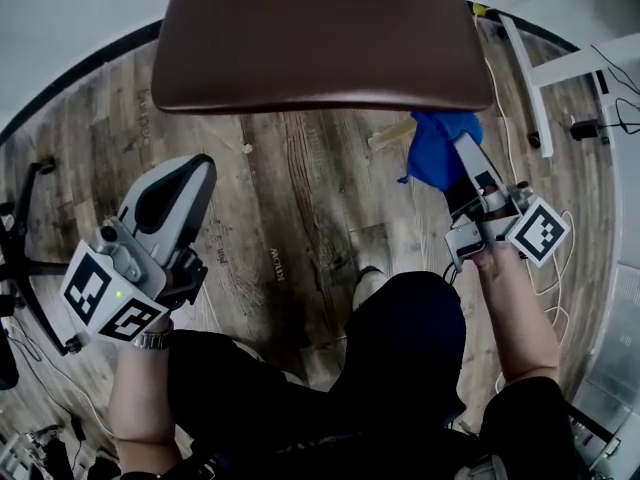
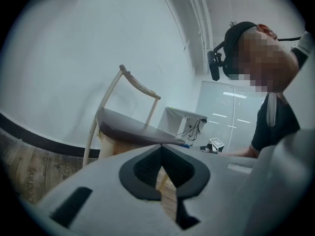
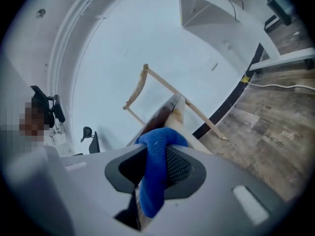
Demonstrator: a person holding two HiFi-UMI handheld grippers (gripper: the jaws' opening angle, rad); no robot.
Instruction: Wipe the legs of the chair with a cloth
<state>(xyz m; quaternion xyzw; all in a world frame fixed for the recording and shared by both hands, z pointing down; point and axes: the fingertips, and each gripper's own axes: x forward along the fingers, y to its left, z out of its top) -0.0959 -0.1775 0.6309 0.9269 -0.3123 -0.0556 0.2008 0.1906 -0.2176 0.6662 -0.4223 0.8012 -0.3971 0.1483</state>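
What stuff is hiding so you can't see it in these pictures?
- Head view: the chair seat covers all but one chair leg.
- Head view: the blue cloth hides the right gripper tips, so whether it touches that leg is unclear.
- Left gripper view: the left gripper hides the nearer legs below the seat.

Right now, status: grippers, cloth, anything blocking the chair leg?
Left gripper shut, empty. Right gripper shut on blue cloth, beside chair leg under the seat; contact unclear. Nothing seen blocking.
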